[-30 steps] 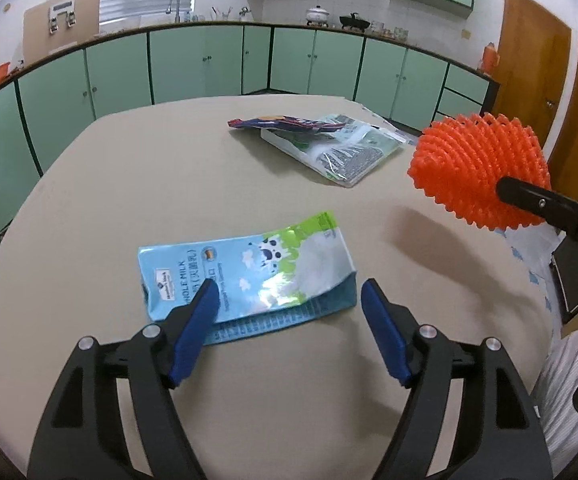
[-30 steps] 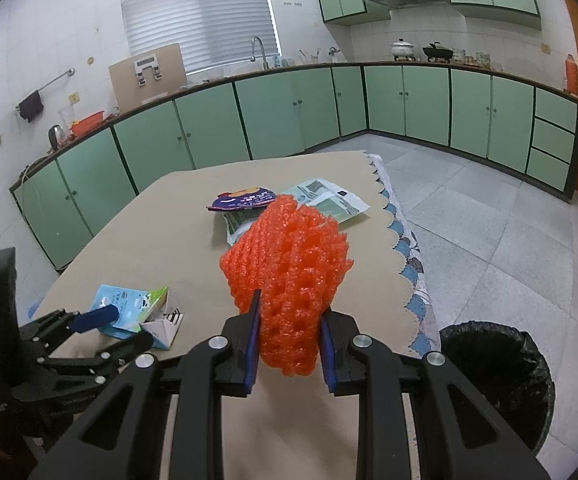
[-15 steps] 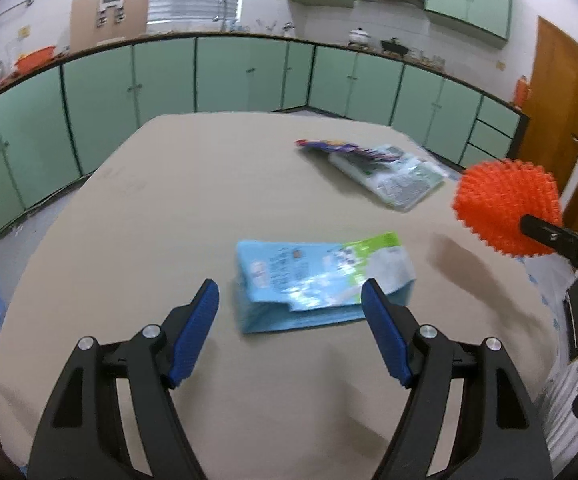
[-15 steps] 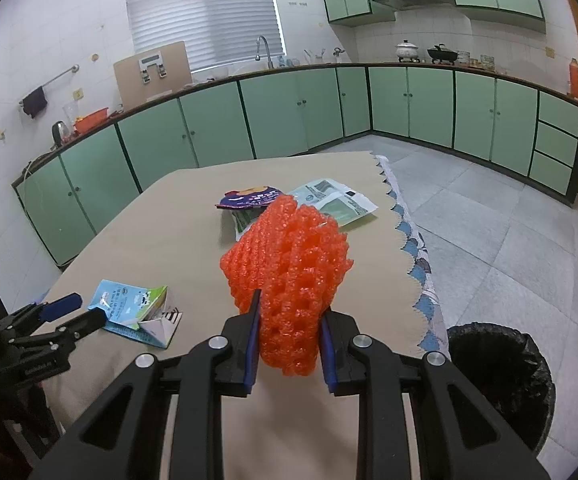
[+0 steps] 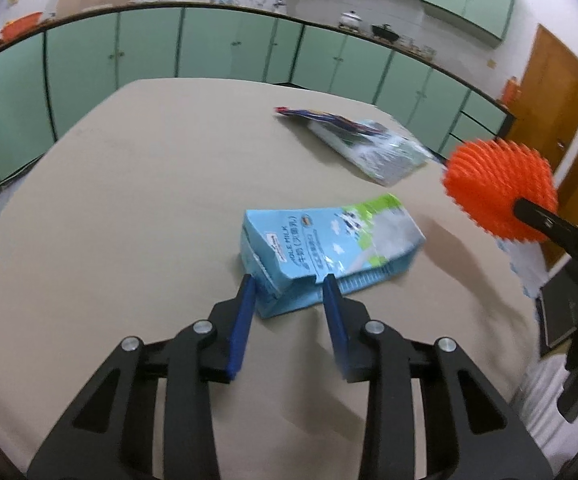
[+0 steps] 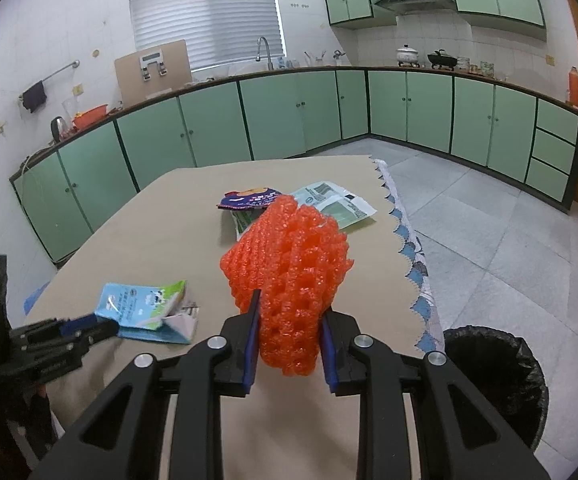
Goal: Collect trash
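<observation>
Left to right across the desk [image 5: 129,208]. The left gripper [image 5: 289,286] points down at the near end of a flattened blue milk carton [image 5: 329,240] lying on its side; its jaws are closing, with the carton's crumpled near corner between the blue pads, which appear to touch or nearly touch its sides. In the right wrist view the same carton [image 6: 145,308] lies at the desk's left edge, the left gripper [image 6: 101,326] at its near end. Farther back, toward the middle, a dark snack wrapper [image 6: 249,200] overlaps a pale printed pouch [image 6: 333,200]; both lie flat, well apart from either gripper. The right gripper [image 6: 289,334] is narrowly set and clamps an orange foam net [image 6: 289,264], held clear above the desk near its scalloped right edge. On the floor at far right, beside the desk, stands a bin lined with a black bag [image 6: 497,376].
</observation>
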Action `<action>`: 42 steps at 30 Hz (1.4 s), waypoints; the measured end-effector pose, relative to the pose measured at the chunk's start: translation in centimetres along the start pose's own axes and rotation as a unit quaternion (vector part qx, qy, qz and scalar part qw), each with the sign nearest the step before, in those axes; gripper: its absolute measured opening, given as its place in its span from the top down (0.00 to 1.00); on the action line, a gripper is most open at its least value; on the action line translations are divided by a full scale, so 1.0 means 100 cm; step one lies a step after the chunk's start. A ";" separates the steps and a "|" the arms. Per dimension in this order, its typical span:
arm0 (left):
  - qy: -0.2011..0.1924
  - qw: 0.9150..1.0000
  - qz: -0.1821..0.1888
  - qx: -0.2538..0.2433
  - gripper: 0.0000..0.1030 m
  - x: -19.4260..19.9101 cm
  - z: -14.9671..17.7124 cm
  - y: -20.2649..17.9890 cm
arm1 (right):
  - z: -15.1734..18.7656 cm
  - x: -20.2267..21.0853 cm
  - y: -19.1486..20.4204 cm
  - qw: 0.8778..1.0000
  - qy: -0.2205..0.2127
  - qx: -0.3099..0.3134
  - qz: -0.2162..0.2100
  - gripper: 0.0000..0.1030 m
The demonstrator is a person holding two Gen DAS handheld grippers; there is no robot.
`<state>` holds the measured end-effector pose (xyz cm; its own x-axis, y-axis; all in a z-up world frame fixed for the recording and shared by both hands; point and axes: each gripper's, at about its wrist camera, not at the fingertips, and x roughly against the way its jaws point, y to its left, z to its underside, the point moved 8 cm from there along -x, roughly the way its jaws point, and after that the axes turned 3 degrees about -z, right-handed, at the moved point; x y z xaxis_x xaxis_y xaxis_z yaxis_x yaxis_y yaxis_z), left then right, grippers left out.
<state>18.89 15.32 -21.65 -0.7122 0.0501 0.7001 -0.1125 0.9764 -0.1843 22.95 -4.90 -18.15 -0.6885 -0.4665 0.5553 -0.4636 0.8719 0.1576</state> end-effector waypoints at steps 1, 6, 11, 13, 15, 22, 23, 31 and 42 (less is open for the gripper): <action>0.001 1.000 0.011 -0.007 0.68 0.000 0.002 -0.008 | 0.000 0.001 -0.001 1.000 -0.001 -0.001 0.001 0.75; 0.007 0.998 0.047 -0.034 0.58 -0.005 0.005 -0.031 | 0.002 0.004 -0.001 1.000 -0.002 -0.002 0.004 0.75; -0.024 0.998 0.014 -0.056 0.43 0.000 -0.006 -0.023 | 0.003 0.006 -0.001 1.000 -0.001 -0.005 0.007 0.75; -0.021 0.997 0.014 -0.066 0.31 -0.004 -0.011 -0.016 | 0.003 0.006 -0.001 1.000 -0.001 -0.009 0.005 0.75; -0.011 0.996 0.018 -0.083 0.31 -0.015 -0.014 -0.011 | 0.003 0.005 0.001 1.000 0.000 -0.010 0.005 0.75; 0.005 0.994 0.036 -0.101 0.31 -0.036 -0.015 -0.016 | 0.002 0.004 0.000 1.000 0.001 -0.008 0.011 0.75; 0.007 0.994 0.039 -0.101 0.31 -0.039 -0.015 -0.018 | 0.003 0.003 -0.002 1.000 0.002 -0.010 0.012 0.75; 0.002 0.993 0.052 -0.105 0.43 -0.043 -0.016 -0.031 | 0.005 -0.002 0.003 1.000 0.011 -0.007 0.011 0.75; 0.009 0.990 0.079 -0.117 0.53 -0.041 -0.005 -0.063 | 0.008 -0.004 -0.002 1.000 0.015 -0.022 0.006 0.75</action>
<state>22.88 9.05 -23.02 -0.6960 0.2069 0.6877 0.1637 0.9781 -0.1286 22.87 -5.05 -19.04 -0.6766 -0.4527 0.5807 -0.4304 0.8831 0.1870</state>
